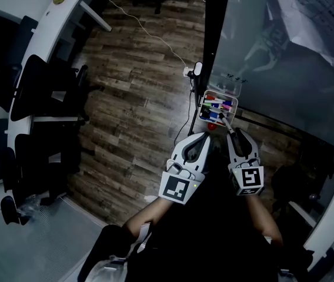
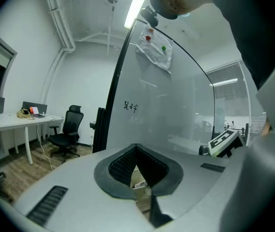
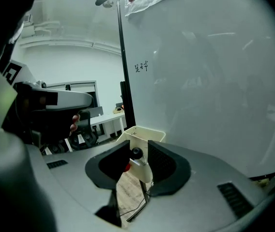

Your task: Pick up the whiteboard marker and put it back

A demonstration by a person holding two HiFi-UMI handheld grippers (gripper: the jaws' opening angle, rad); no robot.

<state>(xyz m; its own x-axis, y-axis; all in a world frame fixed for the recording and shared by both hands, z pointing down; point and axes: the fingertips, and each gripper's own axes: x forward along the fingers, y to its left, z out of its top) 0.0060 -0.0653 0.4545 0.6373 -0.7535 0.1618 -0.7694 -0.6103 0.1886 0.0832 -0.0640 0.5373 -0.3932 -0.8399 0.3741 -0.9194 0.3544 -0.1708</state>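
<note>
Closest to the head camera are the person's forearms, with the left gripper (image 1: pixel 204 135) and right gripper (image 1: pixel 233 131) side by side just near of the marker tray (image 1: pixel 203 101), which hangs low on the whiteboard (image 1: pixel 273 69). The right claw is pinching the whiteboard marker (image 3: pixel 138 166), black end pointing far toward the tray. The left claw is pressed together at its tips with nothing in it.

The grip looks to sit close to one end of the marker, so it could swing or slip as it is lowered. The tray already holds several coloured markers (image 1: pixel 217 106), so this one may catch on them or on the rim and drop to the wood floor (image 1: pixel 137 98). The left gripper, just left of the right one, could also knock the tray.

Only the right gripper view shows the pinch itself and the cream tray rim just beyond the tip. Only the head view shows how crowded the tray is. The left gripper view adds the small writing (image 2: pixel 130 107) on the board and an office chair (image 2: pixel 67 132) far left.
</note>
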